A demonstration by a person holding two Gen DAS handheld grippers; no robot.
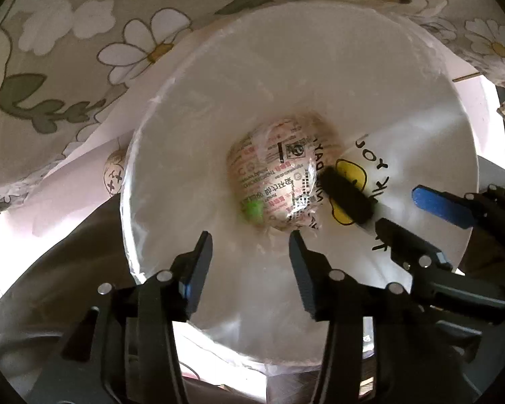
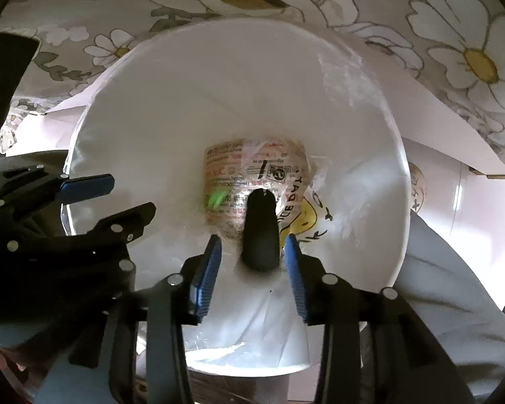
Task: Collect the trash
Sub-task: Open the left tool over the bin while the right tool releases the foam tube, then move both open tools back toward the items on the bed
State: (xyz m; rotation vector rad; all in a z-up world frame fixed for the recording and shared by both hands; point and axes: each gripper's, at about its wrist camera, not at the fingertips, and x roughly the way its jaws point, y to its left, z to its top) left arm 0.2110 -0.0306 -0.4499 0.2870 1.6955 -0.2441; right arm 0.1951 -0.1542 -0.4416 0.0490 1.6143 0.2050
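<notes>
Both grippers, left (image 1: 250,245) and right (image 2: 252,249), over lined bin (image 2: 370,107), jaws open; dark object (image 2: 261,232) loose between right jaws, dropping as trash

Beyond what I am working over, a beige cloth printed with white daisies and grey-green leaves (image 1: 84,50) fills the upper part of my view, draped loosely with folds. A flat white sheet or board (image 2: 454,134) lies over its edge. Bright light washes out a pale glossy surface (image 2: 471,208) at the right, with darker shadow lower down.
</notes>
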